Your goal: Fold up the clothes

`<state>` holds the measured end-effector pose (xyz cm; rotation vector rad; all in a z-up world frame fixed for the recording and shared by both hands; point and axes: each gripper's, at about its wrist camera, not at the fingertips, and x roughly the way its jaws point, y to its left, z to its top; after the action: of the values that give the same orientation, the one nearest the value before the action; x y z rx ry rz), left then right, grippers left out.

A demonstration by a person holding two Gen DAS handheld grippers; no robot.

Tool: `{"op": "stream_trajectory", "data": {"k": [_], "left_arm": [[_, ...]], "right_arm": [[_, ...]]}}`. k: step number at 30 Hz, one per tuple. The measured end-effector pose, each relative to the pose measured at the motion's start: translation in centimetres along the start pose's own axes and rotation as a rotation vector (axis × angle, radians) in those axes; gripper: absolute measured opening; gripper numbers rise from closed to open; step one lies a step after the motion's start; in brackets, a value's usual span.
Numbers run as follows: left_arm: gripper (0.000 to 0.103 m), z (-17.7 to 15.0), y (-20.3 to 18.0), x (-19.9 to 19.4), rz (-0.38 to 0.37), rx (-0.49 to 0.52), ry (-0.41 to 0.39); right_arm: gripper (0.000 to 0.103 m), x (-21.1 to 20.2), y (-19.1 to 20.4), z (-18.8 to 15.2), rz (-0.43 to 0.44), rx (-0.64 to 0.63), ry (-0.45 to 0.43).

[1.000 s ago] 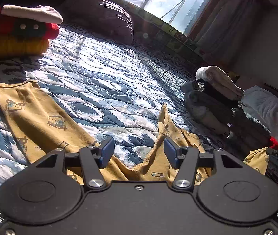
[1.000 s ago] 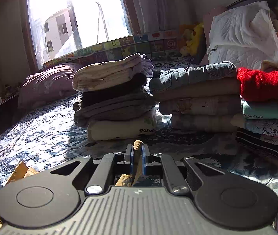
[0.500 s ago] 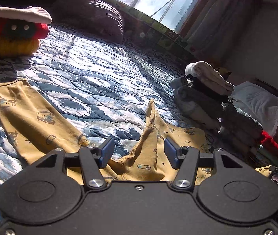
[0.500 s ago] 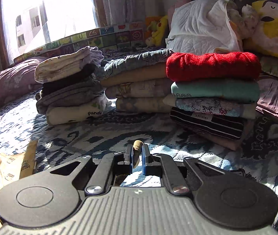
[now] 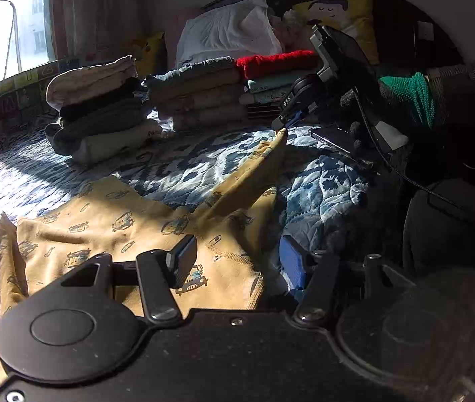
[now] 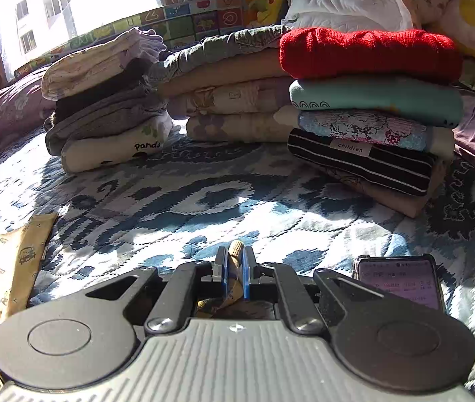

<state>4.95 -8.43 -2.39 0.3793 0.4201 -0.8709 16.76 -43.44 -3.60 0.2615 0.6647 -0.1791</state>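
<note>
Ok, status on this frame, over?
Left gripper open over yellow garment. Right gripper shut on its cuff, stretched taut. Phone beside right gripper.

- My left claw (image 5: 237, 261) covers the near hem of the yellow garment (image 5: 130, 224); its left part runs off the frame's edge.
- My right claw (image 6: 234, 269) hides all but the cuff tip it pinches.
- Phone (image 6: 401, 281): lower edge behind my claw, screen text too small to read.
- Right side of the left view: too dark to tell.

right gripper (image 6: 234, 269) pinching yellow garment (image 6: 236, 251), phone (image 6: 401, 283) beside
</note>
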Motion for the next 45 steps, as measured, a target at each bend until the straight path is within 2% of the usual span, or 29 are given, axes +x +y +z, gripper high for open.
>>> {"op": "stream_trajectory", "data": {"k": [3, 6, 10, 13, 15, 17, 19, 21, 22, 23, 25, 26, 27, 29, 31, 33, 37, 40, 43, 45], "left_arm": [[0.040, 0.1, -2.5, 2.1, -0.011, 0.106, 0.023], [0.031, 0.0, -3.8, 3.7, 0.041, 0.207, 0.056], [0.029, -0.3, -3.7, 5.7, 0.061, 0.243, 0.124], [0.023, -0.5, -3.2, 6.8, 0.070, 0.218, 0.166], [0.008, -0.2, -2.4, 7.3, 0.054, 0.155, 0.174], [0.003, 0.2, -1.1, 7.3, 0.028, 0.054, 0.178], [0.002, 0.7, 0.9, 6.4, -0.073, -0.109, 0.142], [0.001, 0.9, 3.6, 5.3, -0.231, -0.375, 0.082], [0.001, 0.8, 4.6, 5.1, -0.266, -0.454, 0.072], [0.002, 0.6, 5.2, 5.4, -0.291, -0.482, 0.091], [0.024, -0.2, 5.6, 6.0, -0.310, -0.518, 0.153], [0.048, -0.1, 5.5, 5.6, -0.302, -0.506, 0.145], [0.050, -0.1, 5.4, 5.2, -0.294, -0.494, 0.136], [0.050, -0.1, 5.2, 4.4, -0.277, -0.471, 0.118], [0.049, 0.1, 5.3, 3.4, -0.265, -0.465, 0.056], [0.049, 0.1, 5.1, 2.6, -0.253, -0.439, 0.010], [0.048, 0.0, 3.7, 2.9, -0.242, -0.376, 0.014], [0.048, -0.3, 3.8, 3.2, -0.232, -0.371, 0.025], [0.048, -0.6, 4.3, 3.7, -0.234, -0.386, 0.029], [0.048, -0.7, 4.3, 4.1, -0.238, -0.382, 0.037]], "right_arm": [[0.010, 0.4, 0.1, 0.2, 0.004, -0.019, 0.007], [0.010, 0.6, 0.2, 0.3, 0.016, -0.027, 0.008], [0.010, 0.7, -0.1, 0.5, 0.032, -0.029, 0.003], [0.010, 0.6, -0.5, 0.7, 0.044, -0.031, -0.001], [0.010, 0.4, -0.7, 0.8, 0.050, -0.036, -0.002], [0.010, 0.1, -0.8, 1.0, 0.055, -0.040, -0.004], [0.010, -0.4, -1.0, 1.2, 0.067, -0.036, -0.014], [0.010, -0.8, -1.2, 1.4, 0.073, -0.036, -0.029], [0.010, -0.9, -1.3, 1.4, 0.069, -0.043, -0.032], [0.010, -0.4, -1.1, 1.2, 0.043, -0.072, -0.010], [0.012, 0.5, -0.8, 0.8, -0.002, -0.115, 0.035], [0.012, 0.9, -0.7, 0.4, -0.016, -0.131, 0.057], [0.012, 1.1, -0.6, 0.2, -0.028, -0.139, 0.065], [0.017, 1.0, -0.6, -0.1, -0.040, -0.130, 0.064], [0.018, 0.8, -0.8, -0.2, -0.038, -0.105, 0.059], [0.024, 0.7, -1.4, 0.1, -0.017, -0.036, 0.053], [0.031, 1.0, -2.3, 1.0, 0.006, 0.047, 0.048], [0.031, 1.9, -2.4, 1.8, 0.030, 0.033, 0.065], [0.030, 3.5, -1.3, 2.1, 0.051, -0.069, 0.116], [0.030, 4.5, -0.4, 2.0, 0.035, -0.152, 0.143]]}}
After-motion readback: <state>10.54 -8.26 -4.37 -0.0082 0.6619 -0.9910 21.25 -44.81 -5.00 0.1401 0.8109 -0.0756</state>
